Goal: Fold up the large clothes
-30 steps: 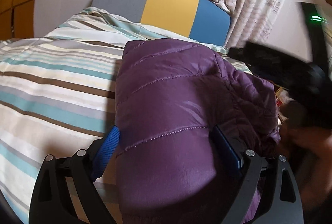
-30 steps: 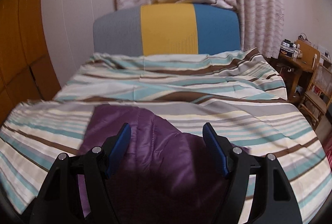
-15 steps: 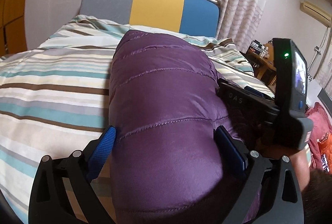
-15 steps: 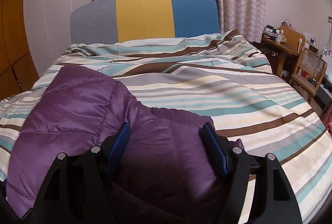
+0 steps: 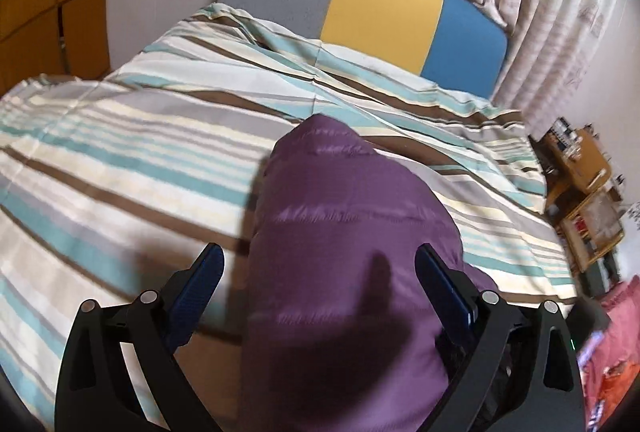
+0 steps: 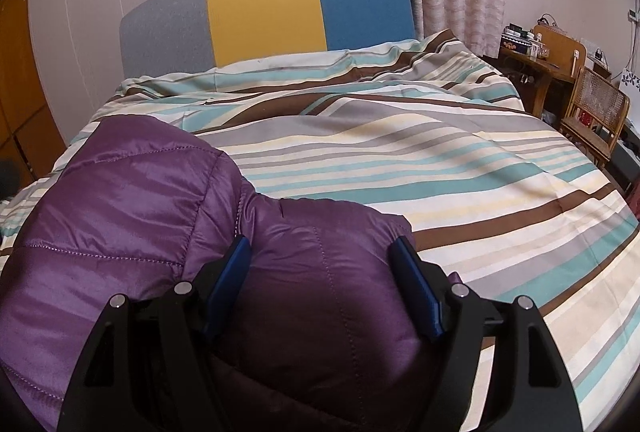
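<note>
Purple quilted jacket (image 6: 152, 216) bunched on striped duvet (image 6: 440, 159), near bed foot. Left gripper (image 5: 320, 272) spread wide over jacket; right gripper (image 6: 320, 264) spread wide, jacket fold between fingers.

Bed: your work surface is a bed (image 6: 460, 159), wide across both views, with a headboard (image 6: 264, 15) in grey, yellow and blue panels at the far end.
Cover: a duvet (image 5: 120, 159) striped in cream, teal, grey and brown lies over it, rumpled near the headboard.
On the cover: a purple quilted jacket (image 6: 132, 199) sits bunched at the near edge, right under your view.
</note>
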Demonstrator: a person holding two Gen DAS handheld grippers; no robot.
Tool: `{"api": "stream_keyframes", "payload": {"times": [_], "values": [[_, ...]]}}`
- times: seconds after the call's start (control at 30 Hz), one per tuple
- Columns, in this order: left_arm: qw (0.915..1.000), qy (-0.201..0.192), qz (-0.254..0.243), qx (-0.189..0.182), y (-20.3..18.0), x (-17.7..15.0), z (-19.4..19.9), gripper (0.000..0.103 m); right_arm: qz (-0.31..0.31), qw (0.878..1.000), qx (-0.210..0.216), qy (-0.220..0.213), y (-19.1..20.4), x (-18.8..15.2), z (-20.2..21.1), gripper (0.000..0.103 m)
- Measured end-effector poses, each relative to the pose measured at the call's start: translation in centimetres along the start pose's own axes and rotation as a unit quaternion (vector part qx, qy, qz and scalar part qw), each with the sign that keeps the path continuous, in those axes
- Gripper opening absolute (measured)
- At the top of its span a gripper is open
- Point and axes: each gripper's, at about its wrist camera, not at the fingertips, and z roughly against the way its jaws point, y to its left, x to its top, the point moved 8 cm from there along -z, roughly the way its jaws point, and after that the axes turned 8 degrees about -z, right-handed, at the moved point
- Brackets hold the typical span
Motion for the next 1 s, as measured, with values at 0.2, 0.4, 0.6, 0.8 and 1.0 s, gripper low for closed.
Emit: {"api": "stream_keyframes", "payload": {"times": [0.2, 0.4, 0.6, 0.8, 1.0], "values": [[0.9937, 0.029, -0.09, 0.06, -1.1, -1.7, -4.0, 0.096, 0.001, 1.0, 0.001, -0.003, 0.0, 0.0, 0.1, 0.073], [0.9952, 0.017, -0.083, 0.048, 0.1, -2.9, -5.7, 0.097, 0.007, 1.0, -0.003, -0.001, 0.4, -0.1, 0.0, 0.074], [0.9971, 0.037, -0.062, 0.024, 1.2, -4.0, -8.4, 0.1, 0.009, 1.0, 0.001, 0.02, 0.6, -0.4, -1.2, 0.074], [0.9976, 0.046, -0.05, 0.012, 1.3, -4.4, -8.9, 0.1, 0.003, 1.0, 0.005, 0.029, 0.6, -0.6, -2.0, 0.075], [0.9983, 0.043, -0.036, 0.017, 1.4, -3.7, -6.6, 0.1, 0.0, 1.0, 0.007, 0.012, 0.5, -0.5, -1.2, 0.076]]}}
